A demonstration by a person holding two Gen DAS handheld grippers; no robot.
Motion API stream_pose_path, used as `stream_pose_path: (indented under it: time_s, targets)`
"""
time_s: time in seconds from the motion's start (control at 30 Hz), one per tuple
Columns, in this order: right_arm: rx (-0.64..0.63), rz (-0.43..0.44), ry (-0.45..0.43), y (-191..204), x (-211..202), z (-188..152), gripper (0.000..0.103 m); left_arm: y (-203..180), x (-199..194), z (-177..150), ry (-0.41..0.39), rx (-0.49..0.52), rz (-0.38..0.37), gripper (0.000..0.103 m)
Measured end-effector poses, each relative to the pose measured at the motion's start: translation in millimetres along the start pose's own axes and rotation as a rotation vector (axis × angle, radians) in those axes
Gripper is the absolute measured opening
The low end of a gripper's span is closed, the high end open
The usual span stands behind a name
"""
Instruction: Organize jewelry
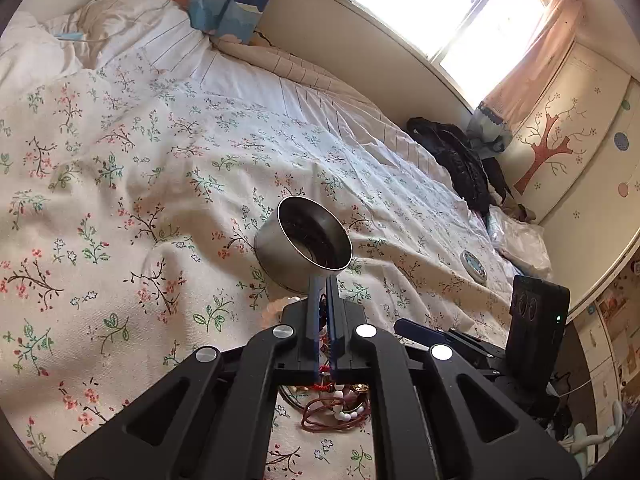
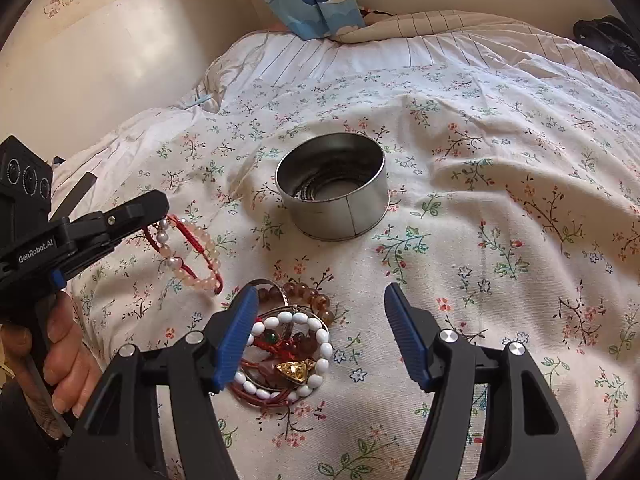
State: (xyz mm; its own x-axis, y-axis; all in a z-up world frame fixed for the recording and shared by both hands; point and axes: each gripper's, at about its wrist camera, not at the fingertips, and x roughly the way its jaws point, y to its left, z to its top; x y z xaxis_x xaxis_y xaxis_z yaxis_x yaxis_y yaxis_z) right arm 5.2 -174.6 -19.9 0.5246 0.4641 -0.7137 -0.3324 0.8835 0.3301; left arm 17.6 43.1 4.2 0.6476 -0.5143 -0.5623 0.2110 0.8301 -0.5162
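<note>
A wide bed under a crumpled white quilt printed with small flower sprigs carried everything. Near its middle stood a round, shiny metal tin, open-topped, with thin rings lying inside. The left claw was clenched on a bracelet of pale pink beads and pearls strung on red cord, which hung looped from its tips, off to the tin's left in the right wrist view. The right claw, its ribbed blue pads spread wide apart, was released above a tangled heap: a white oval-bead bracelet, amber glassy beads and a gold triangular pendant.
</note>
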Motion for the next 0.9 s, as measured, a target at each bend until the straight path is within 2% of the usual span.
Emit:
stream_pose_path:
  time_s: [0.1, 0.27, 0.3, 0.33, 0.37, 0.43, 0.53, 0.6, 0.67, 0.77, 0.87, 0.9]
  targets:
    - [-0.070, 0.070, -0.025, 20, -1, 4, 0.064, 1, -2, 1, -0.008, -0.011, -0.023, 0.003]
    - [-0.150, 0.171, 0.008, 48, 14, 10, 0.063, 0, -1, 0, 0.001, -0.014, -0.054, 0.003]
    - [-0.156, 0.186, 0.018, 51, 17, 11, 0.048, 0, -1, 0, 0.004, -0.014, -0.052, 0.003]
    - [-0.161, 0.197, 0.031, 52, 20, 11, 0.020, 1, 0, 0, 0.011, -0.015, -0.053, 0.003]
    - [-0.169, 0.199, 0.035, 55, 21, 9, 0.010, 1, 2, -1, 0.019, -0.016, -0.050, 0.003]
    - [-0.186, 0.214, 0.027, 58, 18, 7, 0.004, 2, 5, -2, 0.033, -0.020, -0.030, 0.003]
    - [-0.181, 0.212, 0.001, 58, 11, 6, 0.004, 5, 8, -2, 0.040, -0.020, 0.025, 0.009]
    - [-0.163, 0.205, -0.018, 53, 5, 6, 0.004, 10, 8, -2, 0.041, -0.040, 0.053, 0.022]
    - [-0.130, 0.204, -0.046, 44, -4, 6, 0.004, 16, 7, 0, 0.027, -0.061, 0.083, 0.040]
    - [-0.071, 0.223, -0.075, 29, -11, 7, 0.004, 25, 6, 2, 0.022, -0.084, 0.108, 0.045]
    - [-0.038, 0.192, -0.018, 21, 5, 9, 0.005, 32, 10, 4, 0.030, -0.111, 0.118, 0.045]
    - [-0.035, 0.163, 0.006, 20, 12, 10, 0.012, 34, 13, 6, 0.037, -0.112, 0.120, 0.046]
